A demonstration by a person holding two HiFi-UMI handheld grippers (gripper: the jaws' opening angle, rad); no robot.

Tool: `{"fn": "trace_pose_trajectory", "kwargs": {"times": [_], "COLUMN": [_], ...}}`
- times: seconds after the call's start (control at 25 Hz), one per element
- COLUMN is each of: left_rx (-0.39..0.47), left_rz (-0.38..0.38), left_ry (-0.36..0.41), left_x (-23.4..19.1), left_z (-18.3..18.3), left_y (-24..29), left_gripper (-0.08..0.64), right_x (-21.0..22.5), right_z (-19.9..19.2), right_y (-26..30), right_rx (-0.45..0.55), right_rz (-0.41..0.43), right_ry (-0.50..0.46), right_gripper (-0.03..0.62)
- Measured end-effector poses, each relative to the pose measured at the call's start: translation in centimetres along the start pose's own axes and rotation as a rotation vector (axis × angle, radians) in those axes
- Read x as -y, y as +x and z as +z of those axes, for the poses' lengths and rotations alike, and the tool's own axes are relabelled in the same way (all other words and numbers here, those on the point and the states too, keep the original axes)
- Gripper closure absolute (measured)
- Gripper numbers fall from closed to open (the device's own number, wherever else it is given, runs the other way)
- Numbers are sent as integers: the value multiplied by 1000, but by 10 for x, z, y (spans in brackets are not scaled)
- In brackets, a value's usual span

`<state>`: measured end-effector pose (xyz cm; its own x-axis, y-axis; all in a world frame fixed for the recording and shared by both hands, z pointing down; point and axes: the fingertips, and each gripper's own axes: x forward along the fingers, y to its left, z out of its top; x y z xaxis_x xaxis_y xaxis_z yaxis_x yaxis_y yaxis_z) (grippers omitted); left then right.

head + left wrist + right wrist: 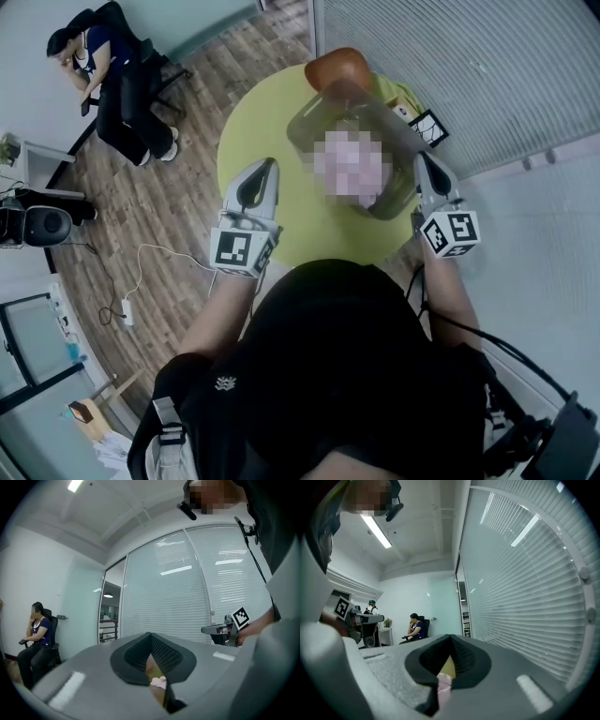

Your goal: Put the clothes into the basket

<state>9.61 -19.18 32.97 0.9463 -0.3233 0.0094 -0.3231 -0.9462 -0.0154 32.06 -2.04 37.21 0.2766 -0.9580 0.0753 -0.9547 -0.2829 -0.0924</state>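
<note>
A translucent grey basket (302, 124) stands on the round yellow-green table (258, 122). Something pink lies inside it, mostly under a mosaic patch. My left gripper (266, 167) hovers over the table's near edge, left of the basket, with its jaws together and nothing between them. My right gripper (422, 159) is by the basket's right wall, jaws shut and nothing held. In the left gripper view the closed left gripper (150, 635) points at the blinds. Pink cloth (159, 682) and yellow table show through the slot below. The right gripper view shows the shut right gripper (450, 637) with pink cloth (443, 685) below.
An orange chair (338, 64) stands behind the table. A marker card (429, 127) lies at the table's right. White blinds (487, 75) line the right side. A seated person (105, 70) is far left on the wood floor, with a black speaker (44, 225) and a cable.
</note>
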Motion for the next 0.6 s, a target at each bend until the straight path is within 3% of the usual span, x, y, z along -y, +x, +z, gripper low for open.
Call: {"fn": "trace_pose_trajectory", "kwargs": {"times": [0.6], "left_rx": [2], "left_rz": [8], "left_ry": [5], "left_x": [1], "left_z": [6], "left_y": [1], "left_gripper": [554], "right_x": [3], "right_z": [2], "right_y": [1], "right_rx": [-7], "right_rz": [5], "right_ry": [-2], "right_gripper": [591]}}
